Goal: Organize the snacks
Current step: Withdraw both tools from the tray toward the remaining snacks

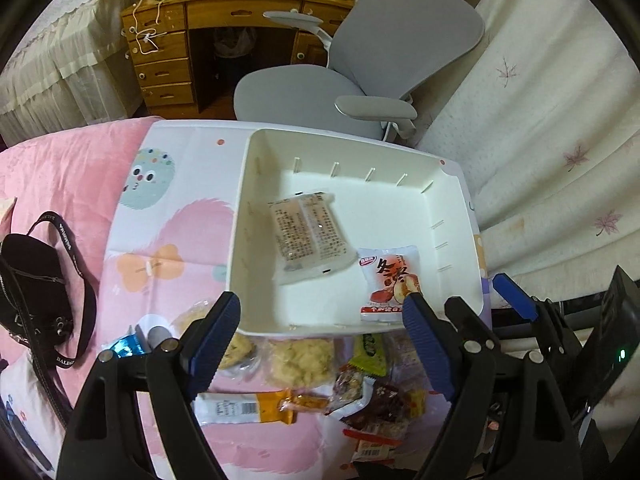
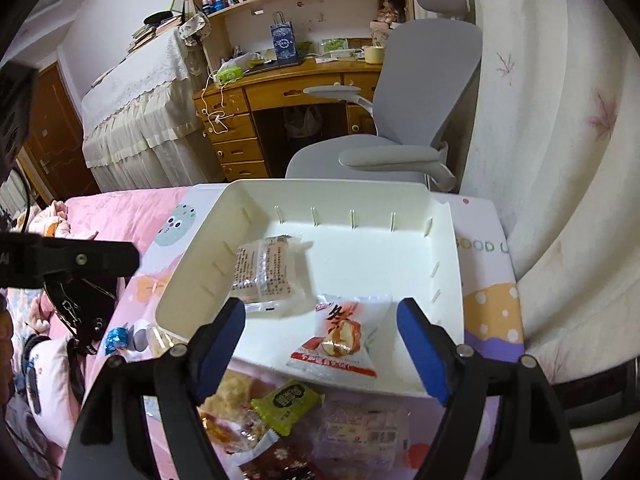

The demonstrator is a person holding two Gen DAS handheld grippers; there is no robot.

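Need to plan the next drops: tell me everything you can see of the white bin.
The white bin is a shallow rectangular plastic tray with rounded corners and thin slots along its inner walls. It sits upright on the patterned mat, open-topped, holding two packets: a clear printed one and a white one showing red fruit. Loose snacks lie just outside its near edge.

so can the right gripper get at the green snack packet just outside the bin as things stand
Probably yes. The right gripper is open and empty, and the green snack packet lies on top of the pile just in front of the white bin, below the fingers, with nothing covering it.
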